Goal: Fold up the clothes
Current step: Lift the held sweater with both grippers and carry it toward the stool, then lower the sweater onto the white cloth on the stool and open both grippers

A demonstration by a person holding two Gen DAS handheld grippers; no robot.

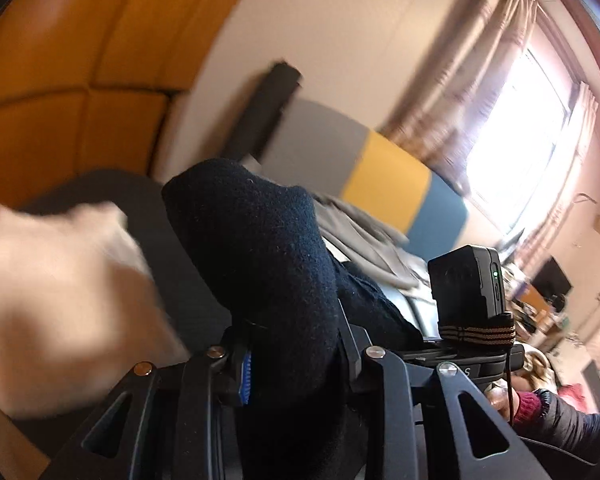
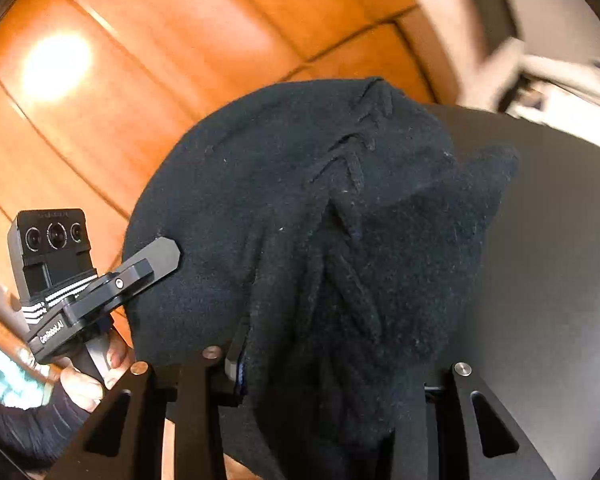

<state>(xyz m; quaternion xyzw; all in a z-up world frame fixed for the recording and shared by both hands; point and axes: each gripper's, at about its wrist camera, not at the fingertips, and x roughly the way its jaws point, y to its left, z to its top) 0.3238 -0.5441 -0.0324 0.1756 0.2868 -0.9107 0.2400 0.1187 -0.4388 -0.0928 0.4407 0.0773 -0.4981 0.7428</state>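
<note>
Gripping the dark knit garment (image 2: 300,208), left claw (image 1: 288,360) and right claw (image 2: 320,368) both clamped on it

Counted one dark navy knit garment (image 2: 300,220) bunched up; two grippers, the left gripper (image 2: 156,260) and the right gripper (image 1: 496,356); one hand (image 2: 88,376) on a handle; one cream cushion (image 1: 60,280); one window (image 1: 520,140); two curtains (image 1: 472,72), blurry though.
</note>
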